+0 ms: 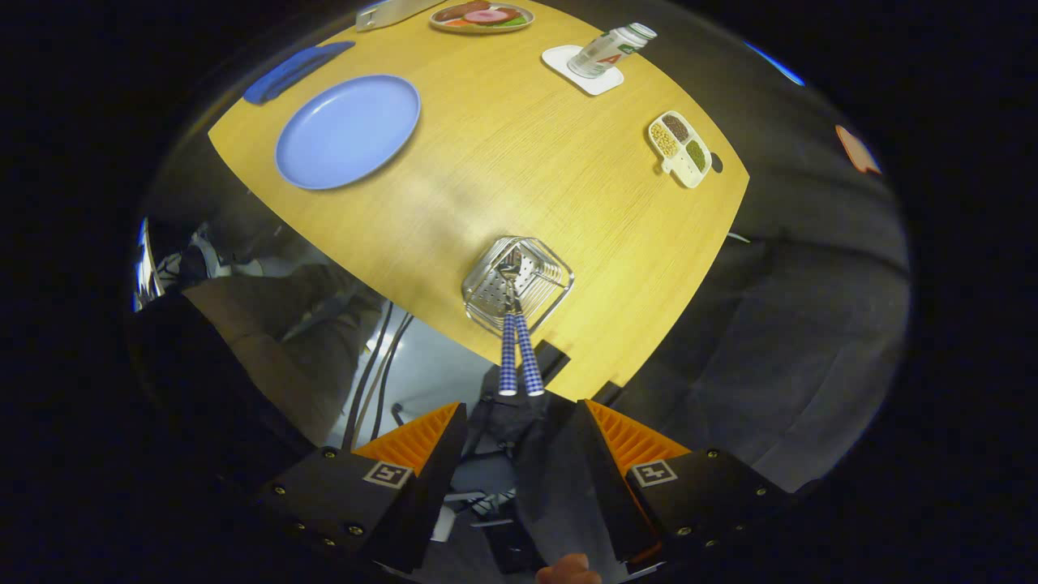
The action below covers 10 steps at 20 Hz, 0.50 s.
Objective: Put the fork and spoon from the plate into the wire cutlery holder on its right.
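Far beyond the jaws, a bottle [610, 49] is lying on a white coaster [581, 71]; a divided snack tray [680, 148] is sitting on the bench [519, 162].

The gripper [519, 438] hangs high, looking down, its two orange-ribbed fingers [413, 442] spread wide apart with nothing pressed between them. Black finger bases carry square markers. Just behind the fingers, a fingertip [568, 570] of the person's hand peeks in; a trousered leg [268, 349] sits beyond the left finger.
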Motion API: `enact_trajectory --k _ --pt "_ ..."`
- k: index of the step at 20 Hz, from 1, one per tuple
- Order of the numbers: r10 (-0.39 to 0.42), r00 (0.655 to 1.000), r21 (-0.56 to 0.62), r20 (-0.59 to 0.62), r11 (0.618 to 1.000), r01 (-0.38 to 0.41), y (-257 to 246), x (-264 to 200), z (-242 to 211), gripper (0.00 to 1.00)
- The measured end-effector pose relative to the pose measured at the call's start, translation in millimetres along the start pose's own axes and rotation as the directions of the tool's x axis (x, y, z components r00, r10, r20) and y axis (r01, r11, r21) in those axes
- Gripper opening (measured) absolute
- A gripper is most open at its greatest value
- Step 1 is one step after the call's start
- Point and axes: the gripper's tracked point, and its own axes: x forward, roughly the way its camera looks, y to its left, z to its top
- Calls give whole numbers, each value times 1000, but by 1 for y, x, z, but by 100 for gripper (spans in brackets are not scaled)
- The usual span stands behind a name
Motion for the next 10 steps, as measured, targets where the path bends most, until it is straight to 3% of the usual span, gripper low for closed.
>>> enact_trajectory --k 4,6,8,10 --pt "15 979 188 205 981 -54 36 -2 10 83" --pt "-49 917 317 396 944 -87 47 -16 40 83" --pt "-177 804 444 568 888 -118 50 -46 71 83" --pt "-341 604 506 721 854 -122 48 -97 99 83"
